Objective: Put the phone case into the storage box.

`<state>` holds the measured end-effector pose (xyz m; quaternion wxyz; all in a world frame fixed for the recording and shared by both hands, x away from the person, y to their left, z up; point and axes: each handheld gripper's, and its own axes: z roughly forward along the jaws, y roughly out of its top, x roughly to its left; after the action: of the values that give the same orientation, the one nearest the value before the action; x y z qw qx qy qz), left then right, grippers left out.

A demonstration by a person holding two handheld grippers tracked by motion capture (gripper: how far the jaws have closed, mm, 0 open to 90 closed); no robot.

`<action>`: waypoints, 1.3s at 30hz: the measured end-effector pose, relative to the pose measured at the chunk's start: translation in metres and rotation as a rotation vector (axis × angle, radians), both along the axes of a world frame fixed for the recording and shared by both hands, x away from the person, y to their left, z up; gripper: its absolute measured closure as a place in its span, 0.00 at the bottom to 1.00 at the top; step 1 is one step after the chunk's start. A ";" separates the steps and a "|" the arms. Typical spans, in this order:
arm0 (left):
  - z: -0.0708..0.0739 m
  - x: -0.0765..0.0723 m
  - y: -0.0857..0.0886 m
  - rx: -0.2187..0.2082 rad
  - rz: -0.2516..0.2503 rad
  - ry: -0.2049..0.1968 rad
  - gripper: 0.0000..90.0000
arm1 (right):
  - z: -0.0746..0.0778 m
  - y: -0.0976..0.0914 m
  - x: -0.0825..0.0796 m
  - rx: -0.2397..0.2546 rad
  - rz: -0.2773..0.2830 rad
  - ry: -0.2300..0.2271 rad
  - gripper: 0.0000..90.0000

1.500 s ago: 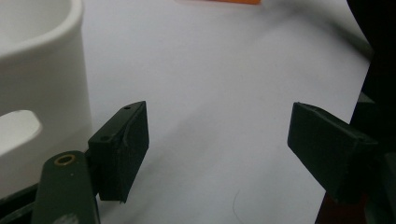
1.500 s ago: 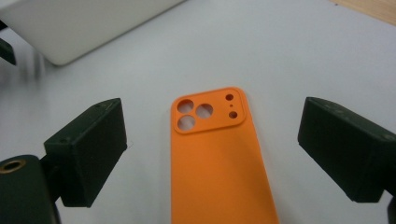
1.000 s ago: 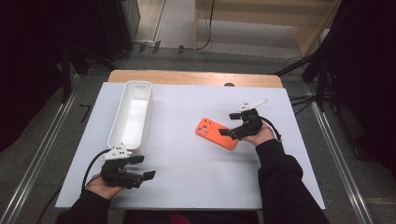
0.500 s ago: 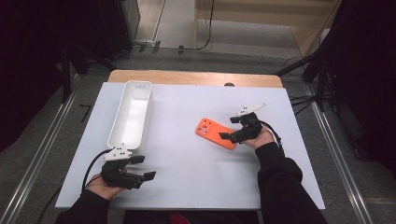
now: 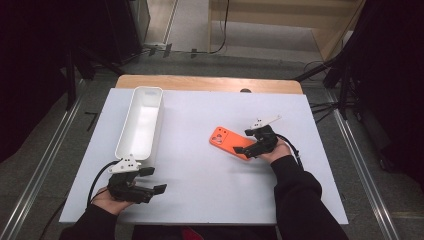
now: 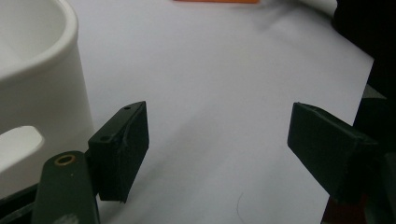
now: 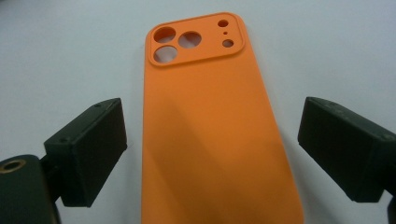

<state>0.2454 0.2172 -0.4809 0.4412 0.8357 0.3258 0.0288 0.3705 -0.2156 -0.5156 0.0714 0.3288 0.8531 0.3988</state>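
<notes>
On the orange phone case (image 7: 210, 130), no readable writing.

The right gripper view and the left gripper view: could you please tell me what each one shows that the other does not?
The right gripper view alone gives the orange phone case's full back with its camera cut-outs, lying flat between the open right gripper's jaws without touching the pads. The left gripper view alone gives the rounded end of the long white plastic tray beside the open left gripper, which has nothing between its jaws. Both share the white tabletop; the left gripper view catches just a sliver of orange at its top edge.
</notes>
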 end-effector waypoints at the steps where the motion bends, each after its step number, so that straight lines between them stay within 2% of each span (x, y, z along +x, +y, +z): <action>1: 0.000 0.000 0.000 0.001 -0.001 0.000 0.23 | 0.000 0.001 0.000 0.002 -0.002 -0.004 0.07; 5: 0.000 0.000 0.000 -0.002 0.002 -0.001 0.23 | -0.003 0.004 0.000 0.004 0.002 -0.004 0.07; 7: 0.000 0.000 0.000 -0.003 0.002 0.000 0.23 | -0.004 0.006 -0.001 0.000 0.005 0.013 0.07; 12: 0.000 0.001 -0.001 -0.008 -0.003 0.008 0.23 | -0.006 0.008 -0.002 -0.012 0.002 0.004 0.07; 17: 0.000 0.000 -0.001 0.002 -0.007 0.002 0.23 | -0.009 0.011 -0.003 -0.045 -0.001 -0.004 0.07; 18: 0.000 0.000 -0.001 -0.003 -0.004 0.002 0.23 | -0.011 0.013 -0.004 -0.070 0.003 -0.013 0.07; 22: 0.000 0.000 -0.001 0.001 -0.004 0.000 0.23 | -0.012 0.015 -0.004 -0.082 -0.003 -0.014 0.07; 25: 0.000 0.000 -0.001 -0.001 -0.001 -0.001 0.23 | -0.013 0.017 -0.006 -0.107 0.001 -0.035 0.08; 28: 0.000 0.000 0.000 0.001 -0.002 -0.002 0.23 | -0.014 0.019 -0.009 -0.131 -0.025 -0.076 0.13; 39: -0.001 0.002 -0.001 0.003 0.002 0.001 0.23 | -0.015 0.020 -0.010 -0.133 -0.030 -0.084 0.13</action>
<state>0.2473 0.2158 -0.4815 0.4399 0.8360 0.3267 0.0293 0.3602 -0.1958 -0.5306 0.1346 0.3191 0.8690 0.3534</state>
